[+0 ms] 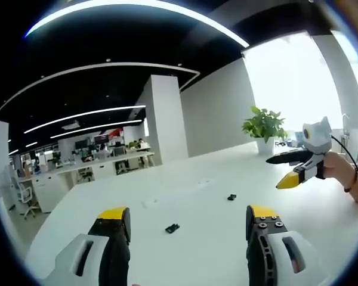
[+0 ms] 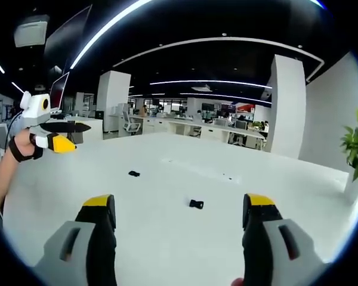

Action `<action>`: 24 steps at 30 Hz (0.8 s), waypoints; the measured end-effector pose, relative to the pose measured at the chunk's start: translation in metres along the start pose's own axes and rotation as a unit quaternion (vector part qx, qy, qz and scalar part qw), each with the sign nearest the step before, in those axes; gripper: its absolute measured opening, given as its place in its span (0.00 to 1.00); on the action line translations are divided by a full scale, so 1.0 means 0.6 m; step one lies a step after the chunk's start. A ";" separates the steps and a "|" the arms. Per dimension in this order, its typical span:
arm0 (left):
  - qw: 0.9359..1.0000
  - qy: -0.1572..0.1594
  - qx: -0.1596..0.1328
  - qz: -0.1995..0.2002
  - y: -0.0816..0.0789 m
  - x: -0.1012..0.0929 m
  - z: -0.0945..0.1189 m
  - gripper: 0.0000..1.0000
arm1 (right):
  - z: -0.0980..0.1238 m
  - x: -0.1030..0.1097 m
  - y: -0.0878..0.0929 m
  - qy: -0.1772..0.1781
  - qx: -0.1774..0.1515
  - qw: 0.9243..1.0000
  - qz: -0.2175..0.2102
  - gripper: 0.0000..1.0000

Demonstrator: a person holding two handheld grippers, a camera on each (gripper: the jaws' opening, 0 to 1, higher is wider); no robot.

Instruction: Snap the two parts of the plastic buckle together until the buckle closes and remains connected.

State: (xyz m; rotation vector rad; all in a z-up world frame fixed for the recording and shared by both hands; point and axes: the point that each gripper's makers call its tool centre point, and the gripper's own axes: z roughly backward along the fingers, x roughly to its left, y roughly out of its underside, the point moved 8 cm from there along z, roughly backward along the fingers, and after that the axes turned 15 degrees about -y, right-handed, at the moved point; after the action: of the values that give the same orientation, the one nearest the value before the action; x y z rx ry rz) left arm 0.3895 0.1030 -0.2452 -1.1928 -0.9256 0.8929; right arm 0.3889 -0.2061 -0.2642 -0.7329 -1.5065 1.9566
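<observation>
White table [image 1: 185, 238]: 2 buckle parts [image 1: 172, 227] [image 1: 231, 197] apart, ahead of open left claw [image 1: 188, 215].

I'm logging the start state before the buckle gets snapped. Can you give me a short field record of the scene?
surface: white table
buckle parts: two small black pieces, lying apart on the table, one nearer the right gripper, the other farther off
left gripper: open, holding nothing, above the table
right gripper: open, holding nothing, above the table
buckle state: not joined
background: potted plant, office desks

two small black buckle parts [image 1: 172, 227] [image 1: 231, 197] lie well apart, unjoined, on the white table [image 1: 203, 238].
</observation>
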 end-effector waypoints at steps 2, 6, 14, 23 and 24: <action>1.000 0.001 0.000 -0.001 0.001 -0.001 -0.002 0.80 | -0.001 -0.001 0.000 0.000 0.001 1.000 0.000 0.88; 1.000 0.000 0.005 -0.003 0.005 -0.001 -0.006 0.80 | -0.004 -0.004 -0.002 0.001 0.001 1.000 0.000 0.88; 1.000 0.003 0.012 -0.004 0.008 -0.001 -0.014 0.80 | -0.012 -0.004 -0.005 -0.001 0.001 1.000 0.000 0.88; 1.000 0.007 0.011 0.001 0.008 -0.005 -0.019 0.79 | -0.025 -0.003 -0.008 -0.008 -0.001 1.000 -0.002 0.88; 1.000 0.007 0.011 0.001 0.007 -0.005 -0.020 0.79 | -0.026 -0.003 -0.008 -0.010 -0.001 1.000 -0.003 0.87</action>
State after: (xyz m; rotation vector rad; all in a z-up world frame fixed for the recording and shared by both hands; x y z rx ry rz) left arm 0.3990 0.0968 -0.2512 -1.1793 -0.9009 0.8939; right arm 0.4014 -0.1960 -0.2630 -0.7104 -1.5218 1.9642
